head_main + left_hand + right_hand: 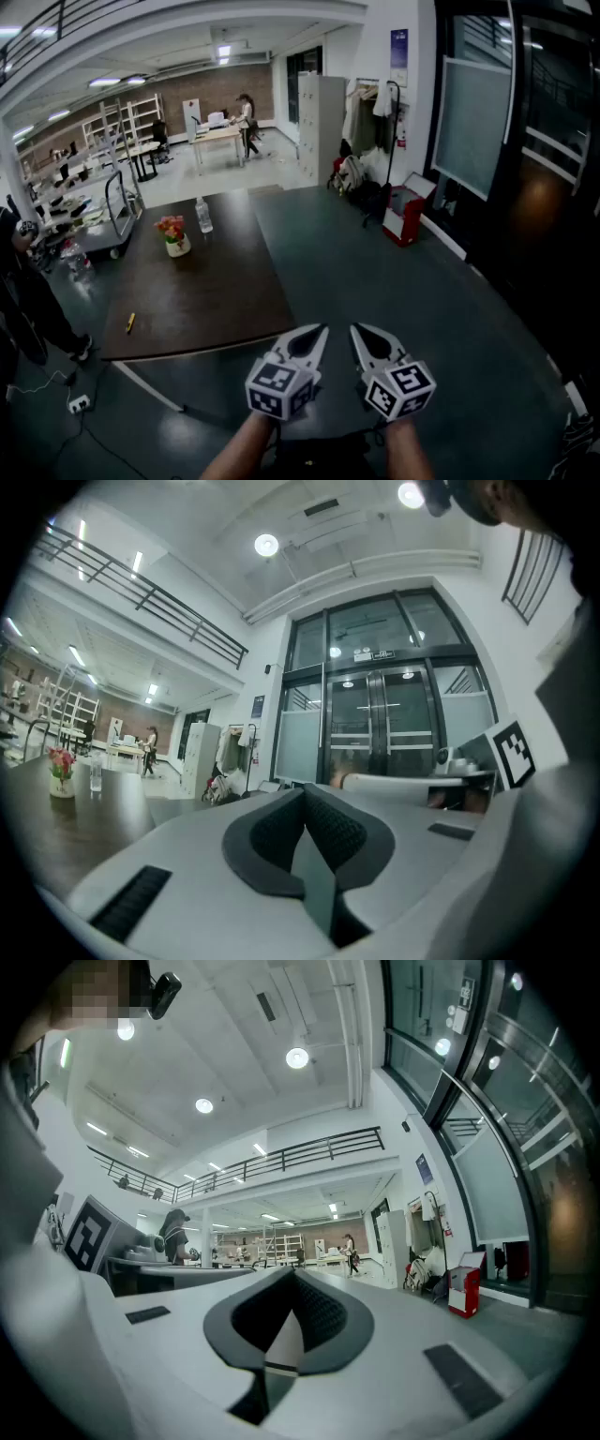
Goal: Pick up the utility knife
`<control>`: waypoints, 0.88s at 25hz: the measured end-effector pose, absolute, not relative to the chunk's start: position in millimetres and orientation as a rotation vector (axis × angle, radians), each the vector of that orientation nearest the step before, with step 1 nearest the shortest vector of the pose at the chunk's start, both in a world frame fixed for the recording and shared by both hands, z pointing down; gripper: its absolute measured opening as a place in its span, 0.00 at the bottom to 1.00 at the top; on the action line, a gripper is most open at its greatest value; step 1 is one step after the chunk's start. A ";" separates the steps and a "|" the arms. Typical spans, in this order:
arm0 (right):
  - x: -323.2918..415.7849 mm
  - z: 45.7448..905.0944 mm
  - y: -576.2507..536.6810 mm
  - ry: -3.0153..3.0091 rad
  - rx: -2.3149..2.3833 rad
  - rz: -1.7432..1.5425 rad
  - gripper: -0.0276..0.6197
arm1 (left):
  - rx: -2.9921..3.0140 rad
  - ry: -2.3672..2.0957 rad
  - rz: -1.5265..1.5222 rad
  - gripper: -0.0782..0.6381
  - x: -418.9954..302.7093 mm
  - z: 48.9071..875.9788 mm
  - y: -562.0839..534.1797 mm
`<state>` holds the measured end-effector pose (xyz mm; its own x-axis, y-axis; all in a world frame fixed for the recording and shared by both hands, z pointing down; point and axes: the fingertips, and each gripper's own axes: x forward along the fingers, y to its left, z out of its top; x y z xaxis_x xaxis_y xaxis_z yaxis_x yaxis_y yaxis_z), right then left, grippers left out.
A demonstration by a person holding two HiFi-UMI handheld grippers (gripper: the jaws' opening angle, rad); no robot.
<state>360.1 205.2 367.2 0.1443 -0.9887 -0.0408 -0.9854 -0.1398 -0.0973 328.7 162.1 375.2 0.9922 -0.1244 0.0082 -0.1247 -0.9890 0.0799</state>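
Observation:
The utility knife is a small yellow tool lying near the front left edge of the dark brown table. Both grippers are held low in front of me over the floor, well to the right of the knife and apart from it. My left gripper is shut with nothing between its pads. My right gripper is beside it, jaws together and also holding nothing. Neither gripper view shows the knife.
On the table stand a flower pot and a water bottle. A person stands at the left near a power strip on the floor. A red box sits by the glass wall on the right.

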 end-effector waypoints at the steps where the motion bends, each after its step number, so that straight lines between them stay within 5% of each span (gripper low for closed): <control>1: 361.2 366.9 205.5 1.991 -2.300 -0.051 0.06 | 3.056 -0.192 0.007 0.12 329.5 375.1 162.3; 22: 335.7 384.2 163.5 2.209 -2.097 -0.058 0.06 | 3.046 -0.424 0.023 0.12 294.4 386.6 128.0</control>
<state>335.7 163.5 384.2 -0.0499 -0.9979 -0.0424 -0.9942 0.0536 -0.0929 294.4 128.0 386.6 0.9618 -0.2726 0.0240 -0.2736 -0.9597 0.0635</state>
